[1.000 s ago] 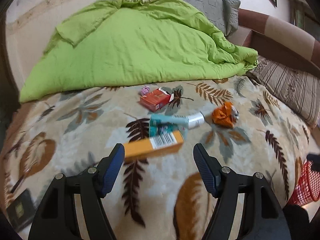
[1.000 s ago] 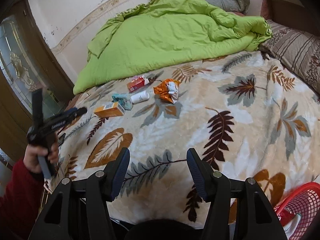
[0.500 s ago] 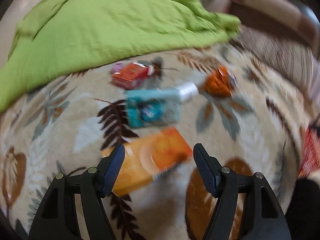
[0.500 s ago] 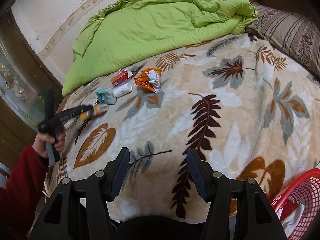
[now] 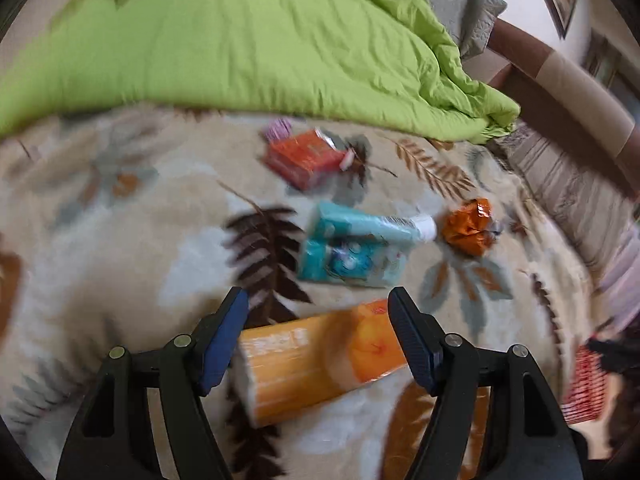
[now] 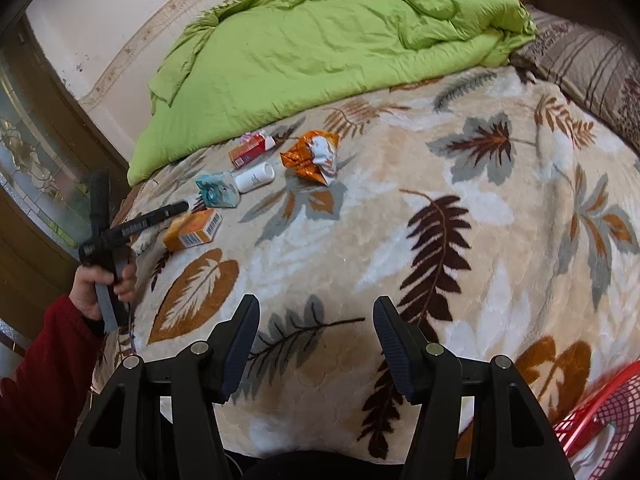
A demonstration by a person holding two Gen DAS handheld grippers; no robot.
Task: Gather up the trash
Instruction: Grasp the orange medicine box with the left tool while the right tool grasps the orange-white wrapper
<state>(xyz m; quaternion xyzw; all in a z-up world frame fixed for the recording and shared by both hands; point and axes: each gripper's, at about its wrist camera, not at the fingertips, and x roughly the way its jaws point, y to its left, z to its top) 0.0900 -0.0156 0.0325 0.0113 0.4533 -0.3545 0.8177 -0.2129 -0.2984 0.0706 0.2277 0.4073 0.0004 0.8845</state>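
An orange box (image 5: 320, 360) lies on the leaf-patterned blanket, between the open fingers of my left gripper (image 5: 318, 316); it also shows in the right wrist view (image 6: 194, 230). Beyond it lie a teal packet (image 5: 352, 256), a white bottle (image 6: 255, 176), a red box (image 5: 304, 158) and a crumpled orange wrapper (image 5: 470, 228). My right gripper (image 6: 316, 330) is open and empty above the blanket's near part. My left gripper shows in the right wrist view (image 6: 172, 210), held by a hand.
A green quilt (image 6: 320, 40) covers the far half of the bed. A red mesh basket (image 6: 600, 412) stands at the bed's near right corner. Striped pillows (image 6: 592, 60) lie at the far right. A wooden door with glass (image 6: 32, 152) is on the left.
My left gripper has moved forward and down until the orange box lies between its open fingers. My right gripper has shifted slightly over the blanket.
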